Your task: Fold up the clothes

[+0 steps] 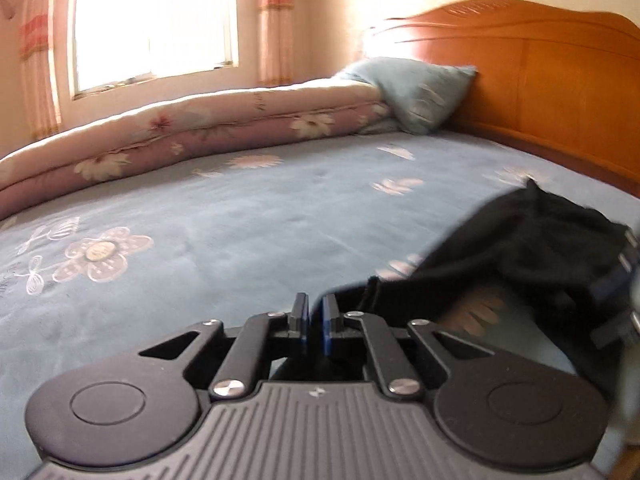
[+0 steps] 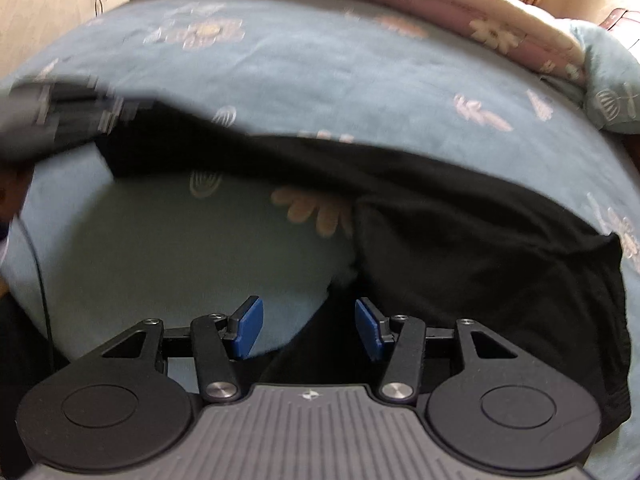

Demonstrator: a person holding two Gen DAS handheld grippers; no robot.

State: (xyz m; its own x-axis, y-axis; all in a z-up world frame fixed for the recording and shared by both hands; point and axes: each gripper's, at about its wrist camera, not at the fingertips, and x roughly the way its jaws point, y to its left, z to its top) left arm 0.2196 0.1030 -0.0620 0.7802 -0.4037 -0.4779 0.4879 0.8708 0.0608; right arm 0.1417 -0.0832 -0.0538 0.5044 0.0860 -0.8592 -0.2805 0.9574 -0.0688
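Left wrist view shows the left gripper (image 1: pixel 315 322) with its pads nearly pressed together, and a thin edge of the black garment (image 1: pixel 520 240) seems to run up to them at lower centre; whether cloth is truly pinched there I cannot tell. The garment stretches off to the right of the frame, lifted and rumpled above the blue bed (image 1: pixel 240 208).

In the right wrist view the right gripper (image 2: pixel 308 328) is spread wide, the black garment (image 2: pixel 460 232) draped across the middle and lower right of the frame, some cloth lying between the open pads.

To handle this well, I judge the right gripper should close on a single edge, not a bunch, and both should draw the cloth taut and level before laying it flat.
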